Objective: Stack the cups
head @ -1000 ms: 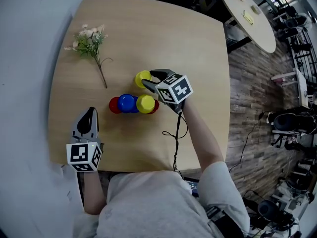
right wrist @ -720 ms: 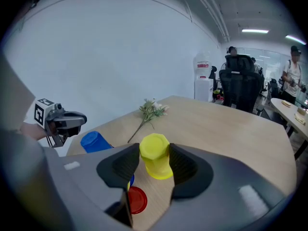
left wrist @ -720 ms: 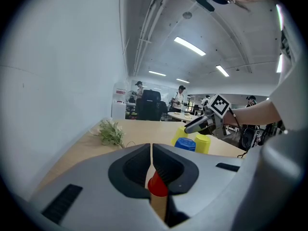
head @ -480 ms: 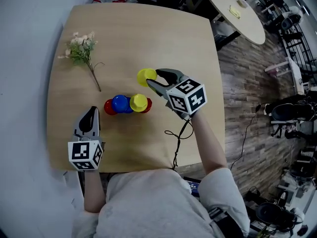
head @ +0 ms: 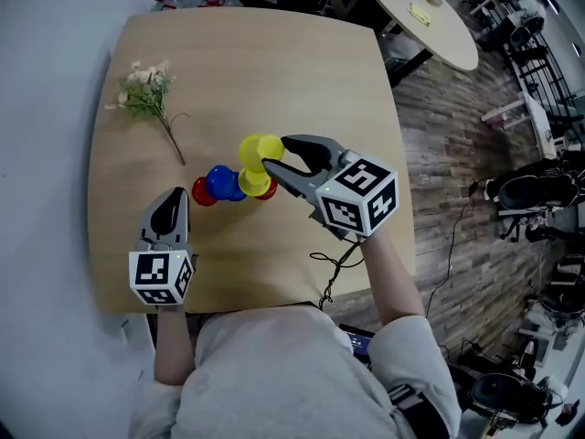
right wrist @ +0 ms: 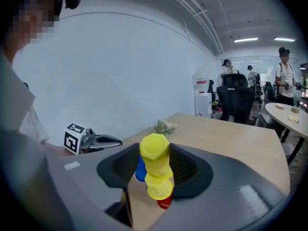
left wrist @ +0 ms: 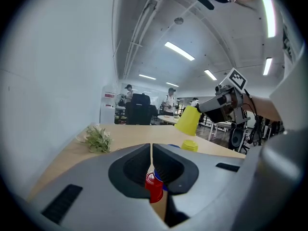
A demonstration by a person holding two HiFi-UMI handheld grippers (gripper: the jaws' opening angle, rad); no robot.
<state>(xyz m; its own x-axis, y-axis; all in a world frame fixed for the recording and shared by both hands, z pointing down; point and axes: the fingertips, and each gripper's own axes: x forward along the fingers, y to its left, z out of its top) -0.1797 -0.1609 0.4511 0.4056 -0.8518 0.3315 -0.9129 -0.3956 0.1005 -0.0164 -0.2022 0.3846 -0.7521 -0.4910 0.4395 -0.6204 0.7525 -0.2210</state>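
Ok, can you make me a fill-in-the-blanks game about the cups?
The right gripper holds a raised plastic cup coloured ____.
The left gripper is ____ (open or shut), holding nothing.
On the wooden table, the cup next to the left-end red plastic cup is ____.
Missing words: yellow; shut; blue.

A sprig of pale flowers with green leaves (head: 144, 97) lies near the far left corner of the light wooden table (head: 311, 80), its stem pointing in toward the middle. Beyond the far right corner stands a round white table (head: 443, 39) with small yellow items (head: 419, 12) on it. Dark plank flooring (head: 457, 172) runs along the right edge, where black office chairs (head: 526, 199) cluster. Further back, a few people (left wrist: 170, 99) stand under long ceiling lights (left wrist: 179, 51).
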